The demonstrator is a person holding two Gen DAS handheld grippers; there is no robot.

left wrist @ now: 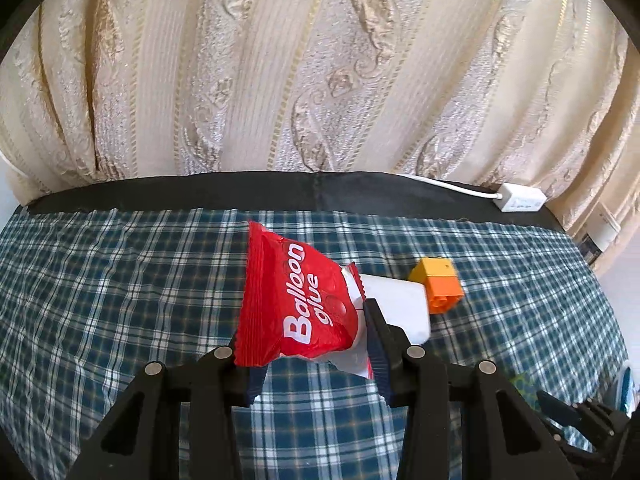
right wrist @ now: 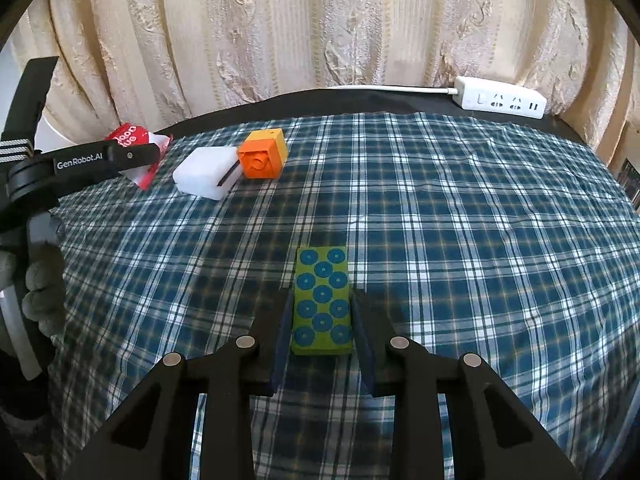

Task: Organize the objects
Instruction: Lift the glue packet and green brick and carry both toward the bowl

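Red Balloon glue packet (left wrist: 294, 300) is pinched in the left tool (left wrist: 316, 344), lifted over the checked surface (left wrist: 120, 280), near the white box (left wrist: 400, 308). Green dotted block (right wrist: 322, 300) is pinched in the right tool (right wrist: 322, 344) (grip looks square). Judgement: keep both level and set each down clear of the orange brick (right wrist: 262, 156).

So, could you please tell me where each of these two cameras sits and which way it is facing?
Left wrist: on the left gripper, looking down along its fingers over the plaid cloth toward the curtain; its jaws pinch a red packet; the right gripper shows at the lower right.
Right wrist: on the right gripper, facing the same way; its jaws clamp a green block; the left gripper and a gloved hand show at left.
Shared: packet, white box, orange block, power strip, cloth, curtain.
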